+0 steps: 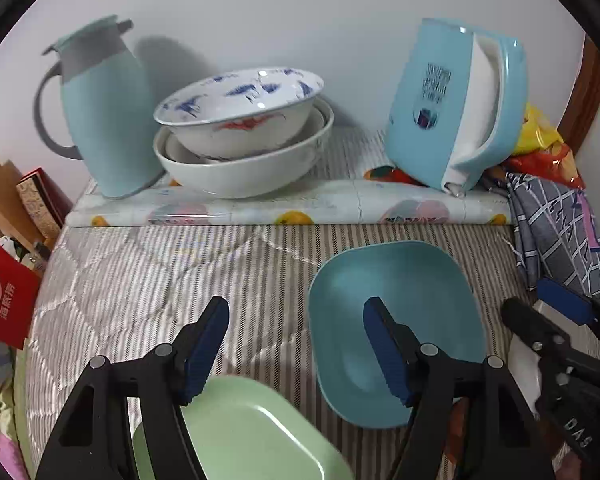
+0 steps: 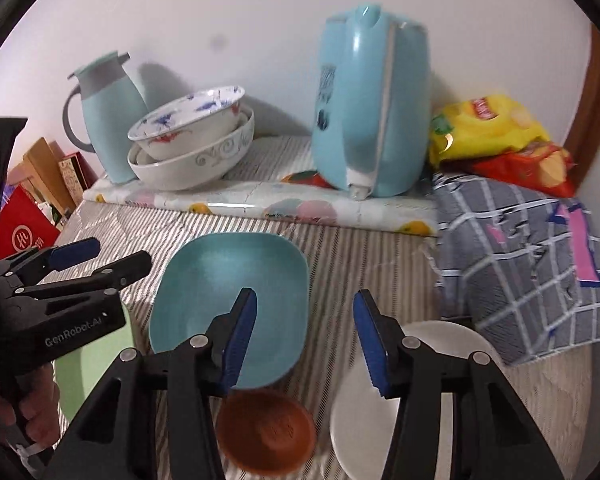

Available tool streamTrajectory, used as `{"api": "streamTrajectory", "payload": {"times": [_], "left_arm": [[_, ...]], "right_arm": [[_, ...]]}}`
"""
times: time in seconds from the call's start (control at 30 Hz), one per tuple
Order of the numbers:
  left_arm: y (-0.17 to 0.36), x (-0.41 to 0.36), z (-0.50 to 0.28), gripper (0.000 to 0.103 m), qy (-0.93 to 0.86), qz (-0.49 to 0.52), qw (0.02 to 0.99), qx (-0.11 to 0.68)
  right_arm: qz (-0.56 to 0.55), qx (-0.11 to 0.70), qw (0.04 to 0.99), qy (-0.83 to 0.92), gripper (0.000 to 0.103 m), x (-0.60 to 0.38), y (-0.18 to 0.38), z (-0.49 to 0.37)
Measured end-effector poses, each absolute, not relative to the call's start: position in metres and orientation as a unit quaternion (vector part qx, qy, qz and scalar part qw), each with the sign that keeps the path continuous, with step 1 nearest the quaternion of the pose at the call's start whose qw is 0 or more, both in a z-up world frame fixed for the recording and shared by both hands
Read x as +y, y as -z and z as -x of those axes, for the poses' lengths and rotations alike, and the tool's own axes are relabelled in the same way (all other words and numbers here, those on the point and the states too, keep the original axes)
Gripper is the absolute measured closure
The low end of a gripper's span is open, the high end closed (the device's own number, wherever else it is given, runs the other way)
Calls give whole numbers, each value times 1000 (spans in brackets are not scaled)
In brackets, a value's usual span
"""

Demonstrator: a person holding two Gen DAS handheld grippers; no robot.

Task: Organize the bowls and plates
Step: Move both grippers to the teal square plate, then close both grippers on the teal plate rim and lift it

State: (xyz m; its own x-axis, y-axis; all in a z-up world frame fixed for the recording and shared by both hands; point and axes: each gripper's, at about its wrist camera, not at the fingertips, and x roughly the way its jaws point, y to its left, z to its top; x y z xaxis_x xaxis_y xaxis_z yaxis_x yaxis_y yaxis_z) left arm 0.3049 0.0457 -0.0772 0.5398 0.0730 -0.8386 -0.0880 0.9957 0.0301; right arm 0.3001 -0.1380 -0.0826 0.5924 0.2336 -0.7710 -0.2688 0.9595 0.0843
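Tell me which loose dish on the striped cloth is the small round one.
The brown bowl, lying at the near edge beside the white plate. The blue dish and green dish are larger and squarish.

A teal bowl [image 1: 396, 320] and a pale green plate [image 1: 240, 432] are seen on a grey-and-white striped quilt [image 1: 140, 276]. Blue leaf and red motifs are borne by the top white bowl [image 1: 236, 112]; grey scrolls by the larger bowl [image 2: 196, 164] beneath. A brown bowl [image 2: 266, 432] and a white plate [image 2: 380, 420] are shown. The grippers' pads [image 2: 242, 340] are blue, their bodies black.
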Motion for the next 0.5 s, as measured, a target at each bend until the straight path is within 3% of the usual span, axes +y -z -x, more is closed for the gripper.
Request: {"api": "streamTrajectory", "payload": {"times": [0.4,0.5], "left_arm": [[112,47,-328,42,-18,37,855,517],[118,48,-333,48,-22,38,851,523]], "right_arm": [[44,471,871,-130,63,-114,118,-333],[48,477,868,-128,67,-112,122,-337]]}}
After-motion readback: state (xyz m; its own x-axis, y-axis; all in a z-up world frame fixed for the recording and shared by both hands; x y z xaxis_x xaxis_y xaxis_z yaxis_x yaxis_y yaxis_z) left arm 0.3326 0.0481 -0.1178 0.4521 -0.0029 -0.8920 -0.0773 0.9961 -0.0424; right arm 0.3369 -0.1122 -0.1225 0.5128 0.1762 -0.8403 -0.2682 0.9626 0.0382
